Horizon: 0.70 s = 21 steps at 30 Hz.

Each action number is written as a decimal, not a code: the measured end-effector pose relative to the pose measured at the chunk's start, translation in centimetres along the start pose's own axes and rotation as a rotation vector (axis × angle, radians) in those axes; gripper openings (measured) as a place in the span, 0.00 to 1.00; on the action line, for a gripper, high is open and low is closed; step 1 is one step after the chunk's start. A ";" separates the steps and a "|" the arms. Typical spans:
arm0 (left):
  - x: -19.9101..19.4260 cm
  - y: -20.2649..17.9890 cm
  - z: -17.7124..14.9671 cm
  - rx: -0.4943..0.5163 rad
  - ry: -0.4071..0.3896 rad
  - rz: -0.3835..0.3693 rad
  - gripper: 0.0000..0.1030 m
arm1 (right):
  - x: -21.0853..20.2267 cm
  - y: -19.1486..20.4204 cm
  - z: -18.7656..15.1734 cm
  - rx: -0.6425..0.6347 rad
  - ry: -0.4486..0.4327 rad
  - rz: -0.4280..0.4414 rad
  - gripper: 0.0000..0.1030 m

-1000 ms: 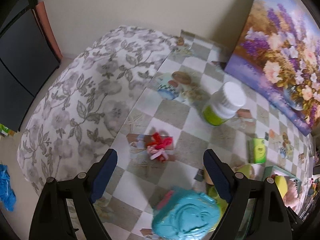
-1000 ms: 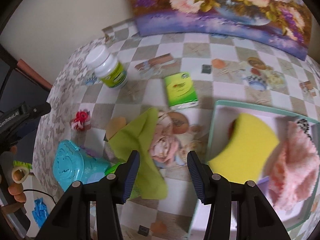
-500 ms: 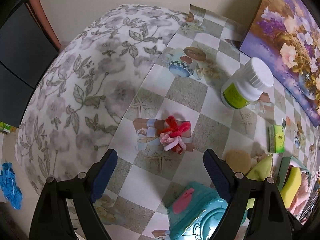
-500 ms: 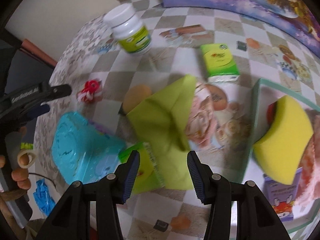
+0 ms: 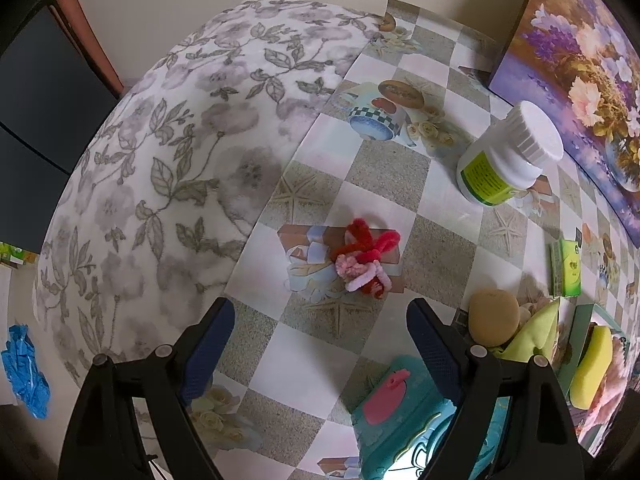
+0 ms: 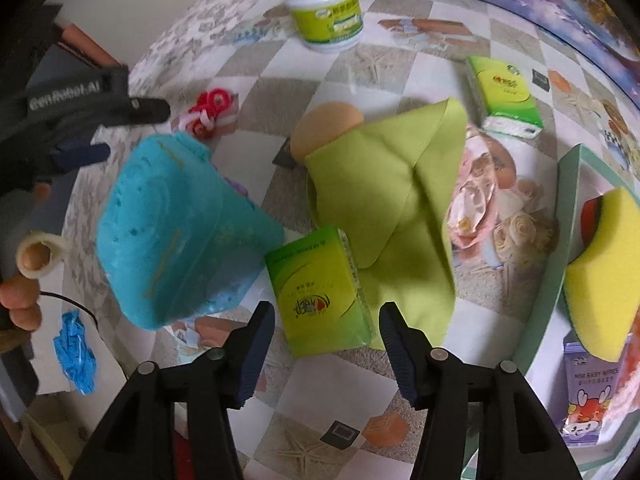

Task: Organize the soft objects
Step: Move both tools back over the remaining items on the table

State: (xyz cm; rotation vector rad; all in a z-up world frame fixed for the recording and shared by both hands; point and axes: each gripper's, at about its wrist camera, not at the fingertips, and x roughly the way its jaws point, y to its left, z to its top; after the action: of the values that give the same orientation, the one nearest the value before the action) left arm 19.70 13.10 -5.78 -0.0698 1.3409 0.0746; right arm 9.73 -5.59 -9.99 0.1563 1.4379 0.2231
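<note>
We see the green tissue pack (image 6: 320,292) lying on the checkered worktop (image 6: 400,80) just ahead of the right gripper (image 6: 326,320), lined up with the gap between its jaws, which have just been opening and touch nothing. The green cloth (image 6: 400,184) lies beyond and right of it, the blue plastic case (image 6: 172,232) to its left. Ahead of the left gripper (image 5: 320,328), whose jaws stand wide apart and empty, lies the red and pink pipe-cleaner bundle (image 5: 366,260), the white bottle (image 5: 504,160) farther right.

table (image 5: 372,184) | checkered cover | bottle (image 5: 505,160), pipe-cleaner bundle (image 5: 366,262), green cloth (image 6: 396,200)
</note>
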 end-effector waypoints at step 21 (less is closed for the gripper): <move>1.0 -0.2 0.6 -0.003 0.024 -0.014 0.86 | 1.7 3.0 -0.7 -0.072 0.020 -0.065 0.57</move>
State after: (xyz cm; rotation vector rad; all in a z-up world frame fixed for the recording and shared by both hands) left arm 20.51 12.99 -6.67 -0.0831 1.3640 0.0641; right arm 9.09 -2.34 -10.96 0.0482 1.4503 0.2233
